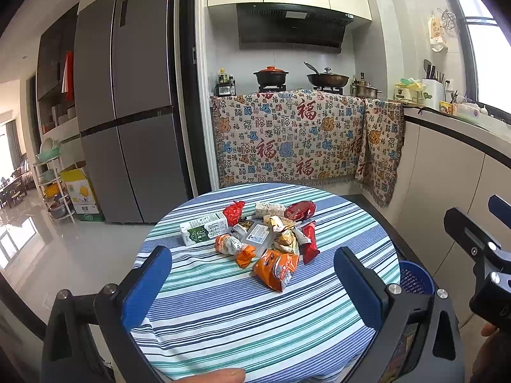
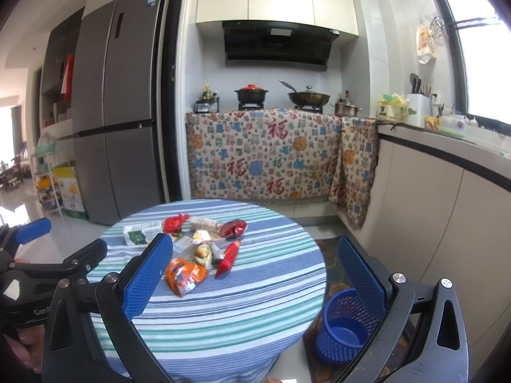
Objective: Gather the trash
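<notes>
A pile of trash lies in the middle of the round striped table (image 1: 223, 312) (image 2: 255, 290): a green-and-white milk carton (image 1: 204, 228) (image 2: 142, 233), an orange snack bag (image 1: 276, 268) (image 2: 185, 276), a red wrapper (image 1: 309, 242) (image 2: 228, 255), a red bowl lid (image 1: 300, 210) (image 2: 233, 227) and several other wrappers. A blue mesh bin (image 2: 345, 325) (image 1: 415, 277) stands on the floor right of the table. My left gripper (image 1: 255, 287) is open and empty above the table's near side. My right gripper (image 2: 258, 274) is open and empty, above the table's right part.
A grey fridge (image 1: 127, 111) stands at the left. A counter draped with a patterned cloth (image 1: 287, 137) holds pots on a stove at the back. White cabinets (image 2: 447, 223) run along the right. A patterned mat (image 2: 332, 268) lies under the bin.
</notes>
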A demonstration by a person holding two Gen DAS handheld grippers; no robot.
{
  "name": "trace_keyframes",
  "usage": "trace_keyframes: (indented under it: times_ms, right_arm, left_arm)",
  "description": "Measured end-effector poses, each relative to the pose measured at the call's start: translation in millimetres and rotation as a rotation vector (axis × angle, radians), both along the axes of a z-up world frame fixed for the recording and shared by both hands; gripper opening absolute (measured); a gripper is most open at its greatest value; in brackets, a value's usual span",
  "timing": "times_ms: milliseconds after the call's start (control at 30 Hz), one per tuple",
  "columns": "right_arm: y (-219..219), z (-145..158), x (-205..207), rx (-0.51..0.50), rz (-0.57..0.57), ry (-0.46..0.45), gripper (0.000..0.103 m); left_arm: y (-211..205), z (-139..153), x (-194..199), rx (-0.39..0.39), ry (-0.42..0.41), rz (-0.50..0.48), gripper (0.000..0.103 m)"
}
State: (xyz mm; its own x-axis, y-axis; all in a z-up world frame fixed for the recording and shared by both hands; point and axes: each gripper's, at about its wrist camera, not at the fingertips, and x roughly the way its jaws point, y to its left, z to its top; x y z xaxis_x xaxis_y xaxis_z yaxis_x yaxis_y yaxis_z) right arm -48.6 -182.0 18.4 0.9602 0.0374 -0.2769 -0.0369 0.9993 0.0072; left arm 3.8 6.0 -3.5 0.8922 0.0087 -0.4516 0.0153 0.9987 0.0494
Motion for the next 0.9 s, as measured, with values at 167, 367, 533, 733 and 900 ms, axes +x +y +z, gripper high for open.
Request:
trace_keyframes:
  times_ms: [167,367,533,733,900]
  right_arm:
    - [-0.7,0.4,-1.1,0.000,0.002,-0.003,0.103]
    - [-0.6,0.0,-1.2,-0.002,0.001,-0.002,0.103]
    - [-0.8,-0.1,-1.4,0.000,0.002,-0.001,0.103]
    - [0.0,0.8,-1.4,-0.002,0.001,-0.001,0.103]
    - [-0.7,1.0,-1.5,-0.003,0.002,-0.001,0.103]
  left_arm:
    - [-0.2,-0.5,-0.3,0.001,-0.001,0.001,0.103]
    - [-0.6,-3.4,0.3,0.004,0.001,0.002,0.103]
    - [-0.3,-3.4,0.5,0.004,0.001,0.001,0.103]
    - [0.1,-5.2,0.8,0.004,0.003,0.001,0.103]
    - [-0.2,-5.1,1.0,0.003,0.003,0.001,0.103]
